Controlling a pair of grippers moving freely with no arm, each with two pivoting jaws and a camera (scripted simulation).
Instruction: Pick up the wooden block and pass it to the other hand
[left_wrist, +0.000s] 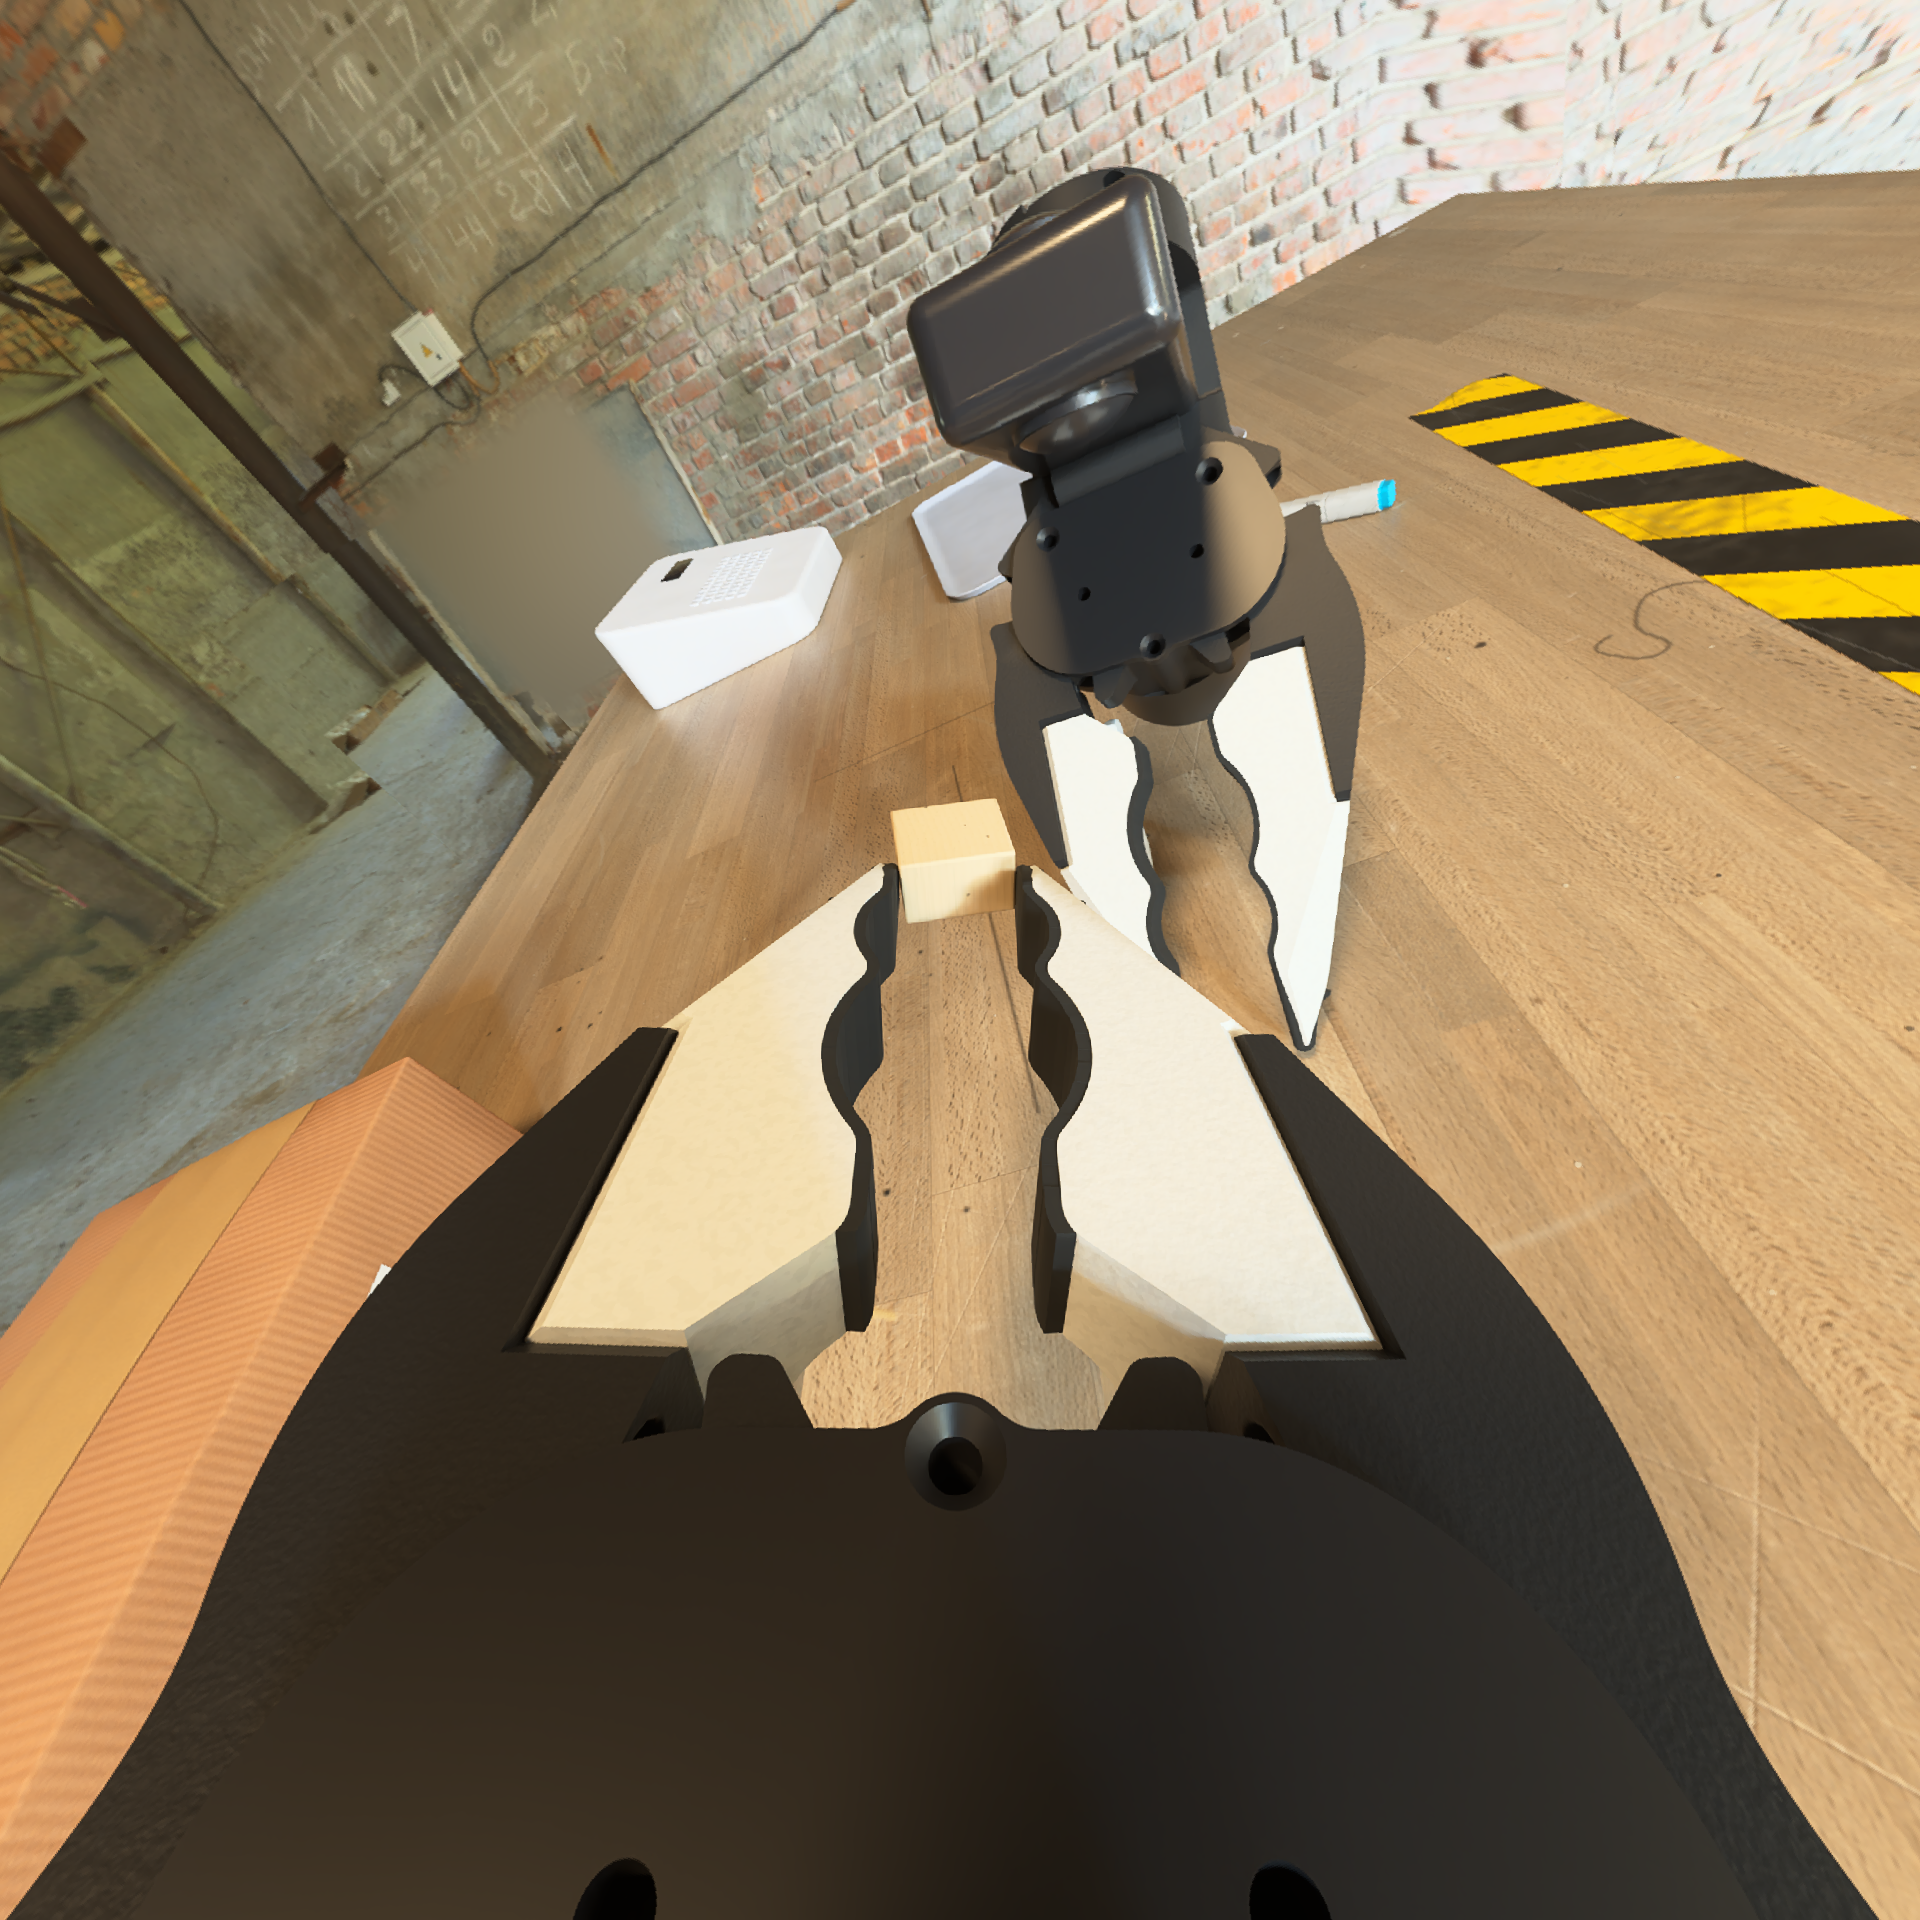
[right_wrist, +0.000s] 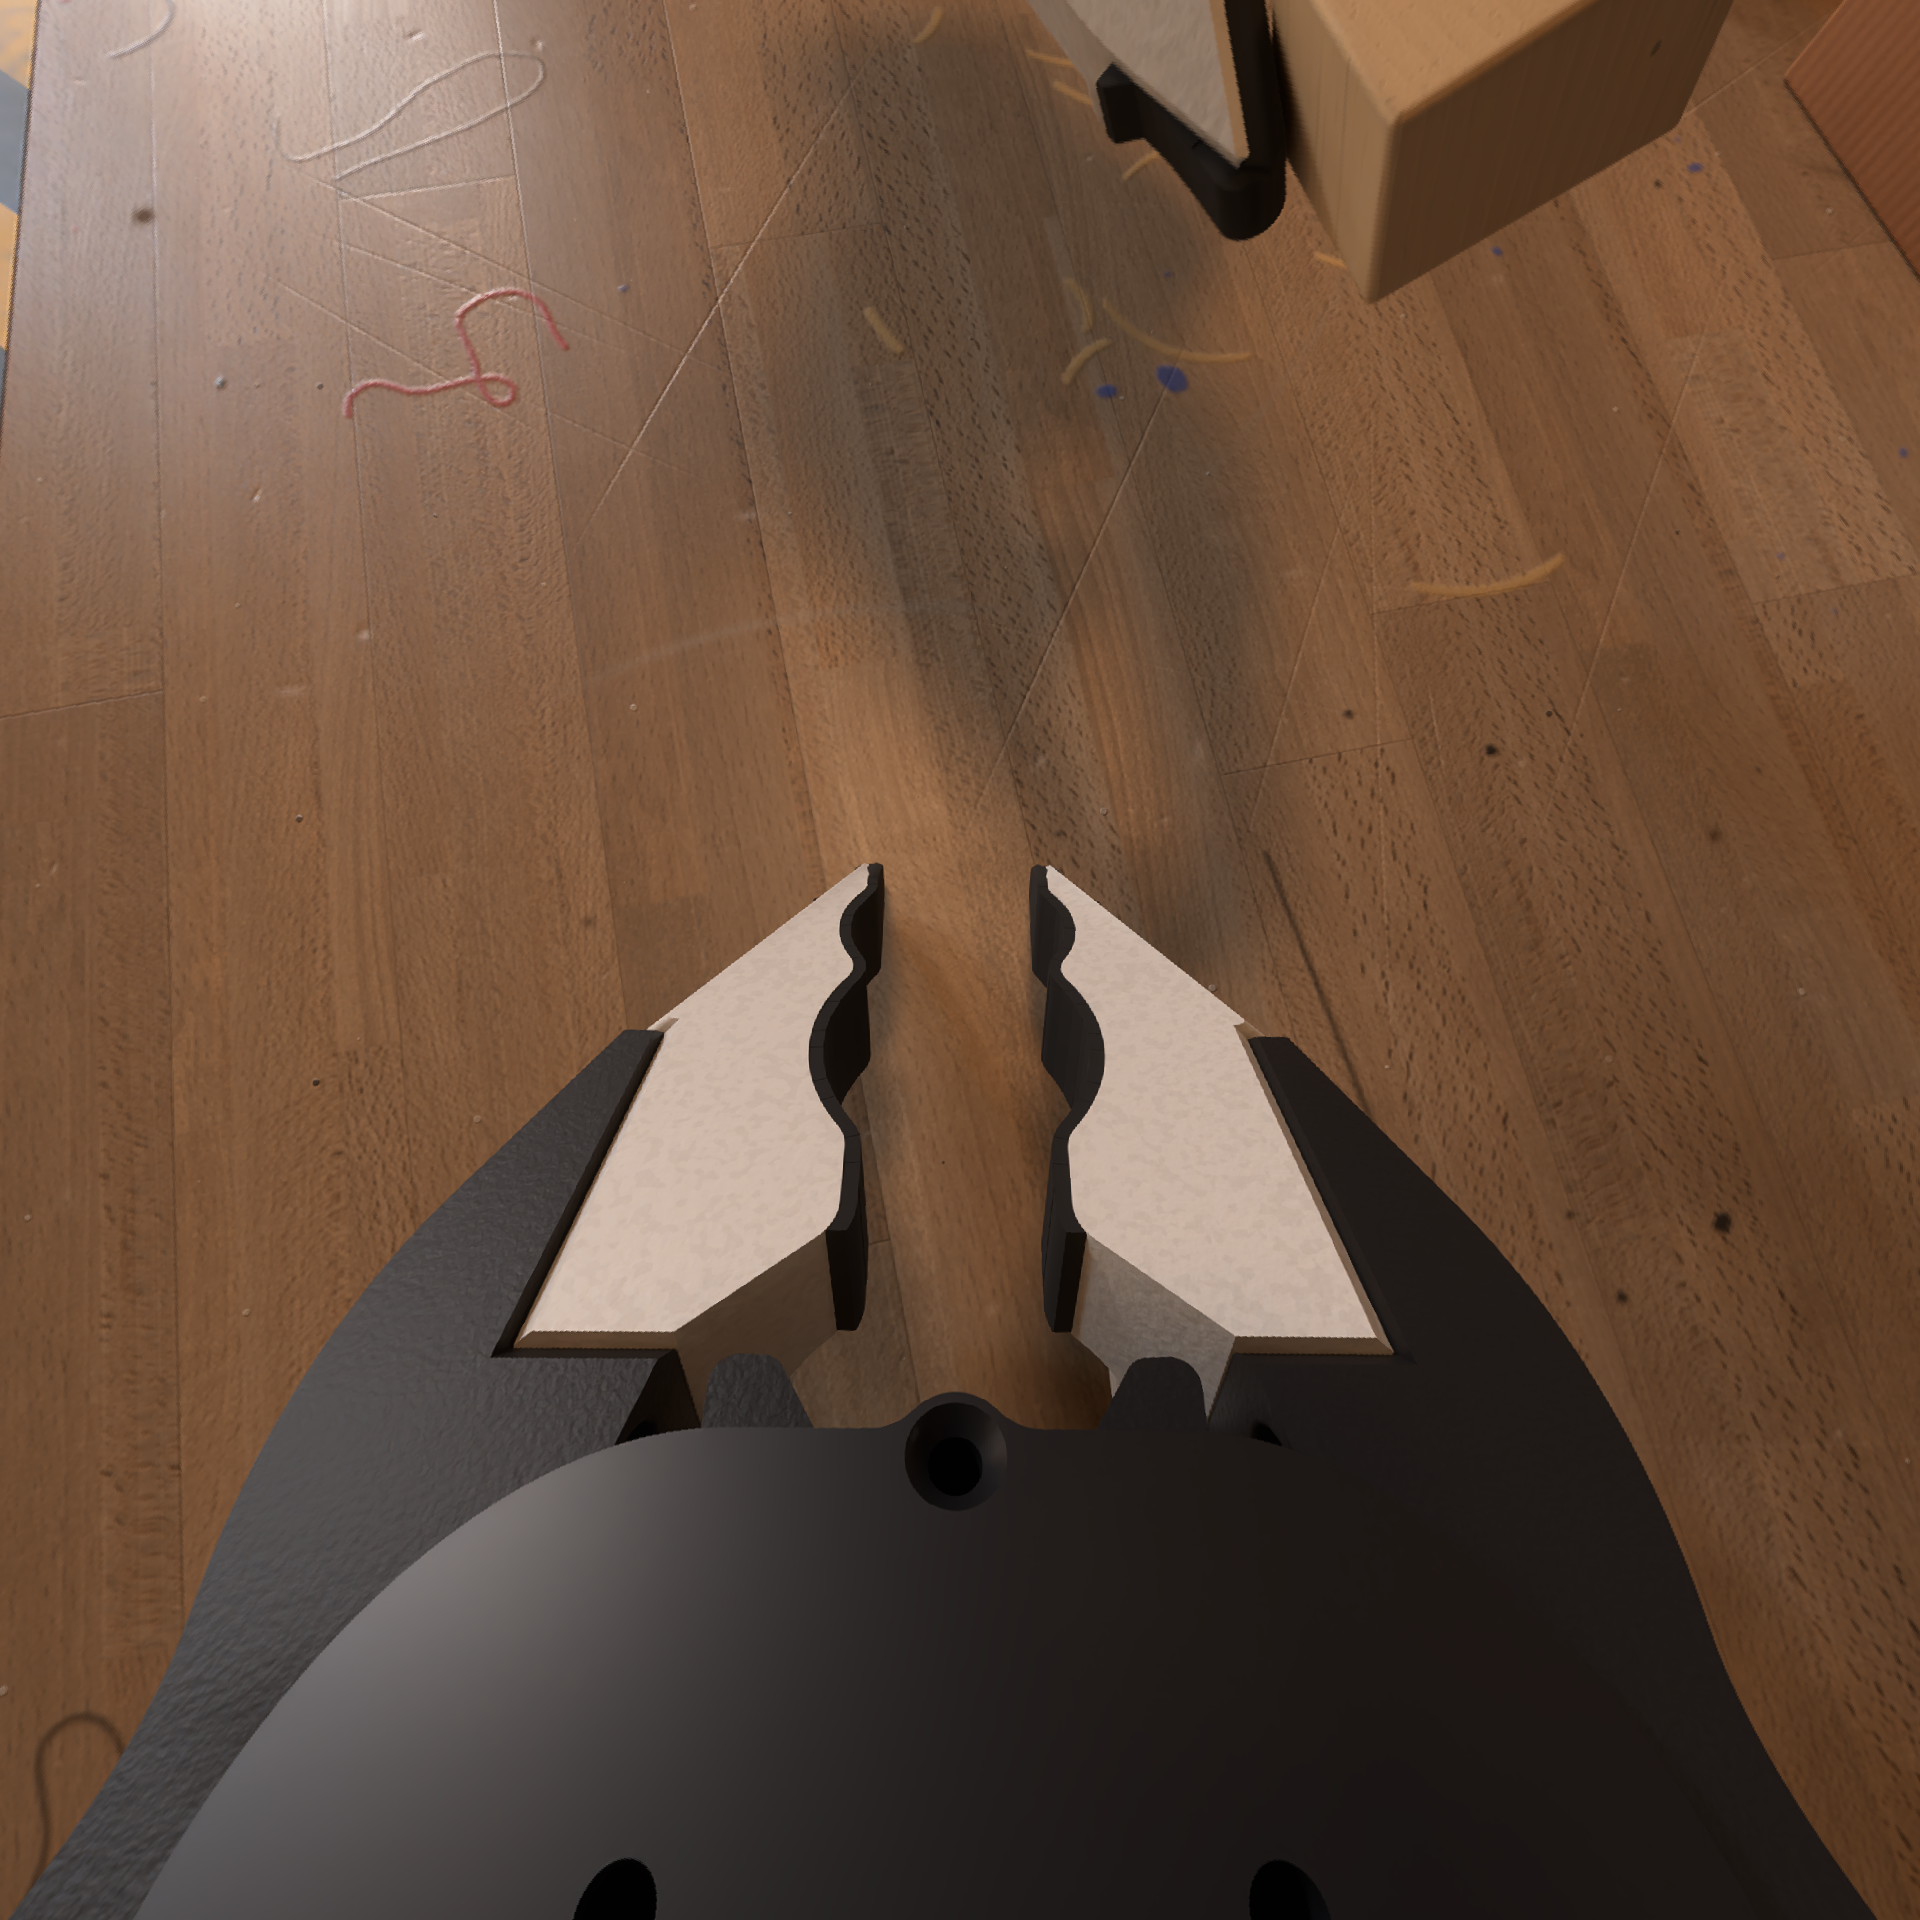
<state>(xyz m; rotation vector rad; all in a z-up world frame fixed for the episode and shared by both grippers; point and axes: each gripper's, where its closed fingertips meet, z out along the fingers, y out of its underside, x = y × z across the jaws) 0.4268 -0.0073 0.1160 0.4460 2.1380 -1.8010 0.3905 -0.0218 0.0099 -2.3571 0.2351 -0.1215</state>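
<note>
The wooden block (left_wrist: 951, 847) is a small pale cube. My left gripper (left_wrist: 956, 883) is shut on it, one fingertip on each side, a little above the wooden table (left_wrist: 1558, 1039). My right gripper (left_wrist: 1233, 1003) is just right of the block, pointing down at the table, open and empty. In the right wrist view my right gripper (right_wrist: 956, 873) is open over bare wood. The block (right_wrist: 1455, 135) shows at the top right with one finger (right_wrist: 1195, 94) of the left gripper against its side.
A white box-shaped device (left_wrist: 717, 613), a white tray (left_wrist: 966, 530) and a marker pen (left_wrist: 1340, 499) lie at the far end of the table. A yellow-and-black striped band (left_wrist: 1704, 509) runs at the right. An orange cardboard box (left_wrist: 208, 1299) sits near left, by the table edge.
</note>
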